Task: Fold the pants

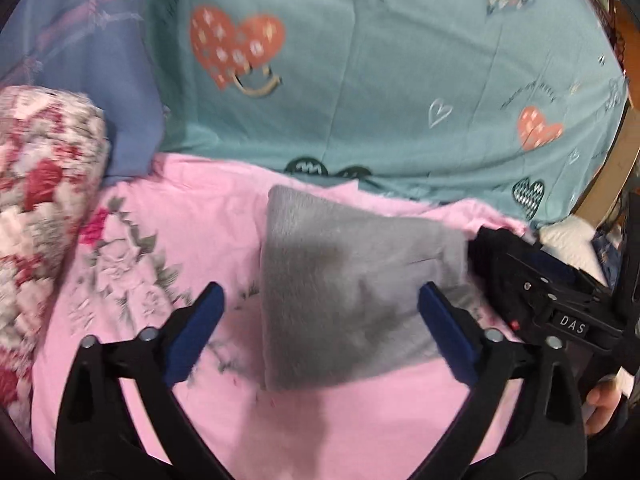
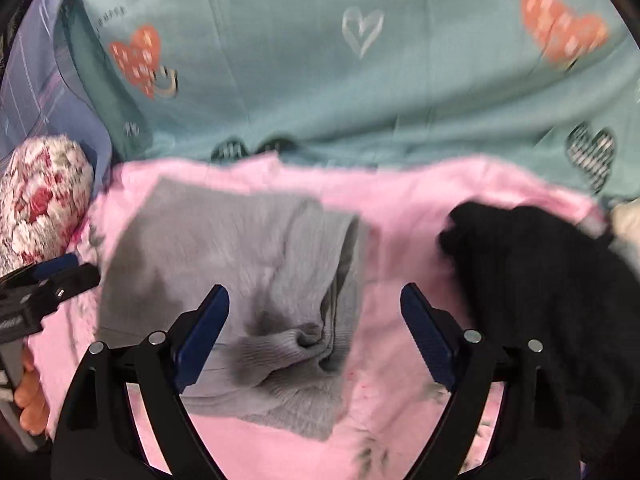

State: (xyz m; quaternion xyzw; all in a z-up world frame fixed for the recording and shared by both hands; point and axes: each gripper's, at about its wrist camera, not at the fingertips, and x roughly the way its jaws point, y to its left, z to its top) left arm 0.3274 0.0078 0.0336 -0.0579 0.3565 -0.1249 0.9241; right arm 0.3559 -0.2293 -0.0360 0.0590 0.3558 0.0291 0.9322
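Observation:
The grey pants (image 1: 352,280) lie folded into a compact, thick rectangle on a pink blanket (image 1: 180,220). My left gripper (image 1: 322,292) hangs open above the bundle's left half, with its blue pads (image 1: 200,332) wide apart and nothing pressed between them. In the right wrist view the grey pants (image 2: 240,248) show ribbed folds and a bunched edge near the middle. My right gripper (image 2: 314,294) is open over the bundle's right edge, and its pads touch no cloth.
A black garment (image 2: 540,280) lies on the pink blanket (image 2: 400,208) to the right. A floral roll (image 1: 36,200) sits at the left. A teal heart-print sheet (image 1: 400,80) spreads behind. A person's hand (image 2: 28,392) grips the left tool.

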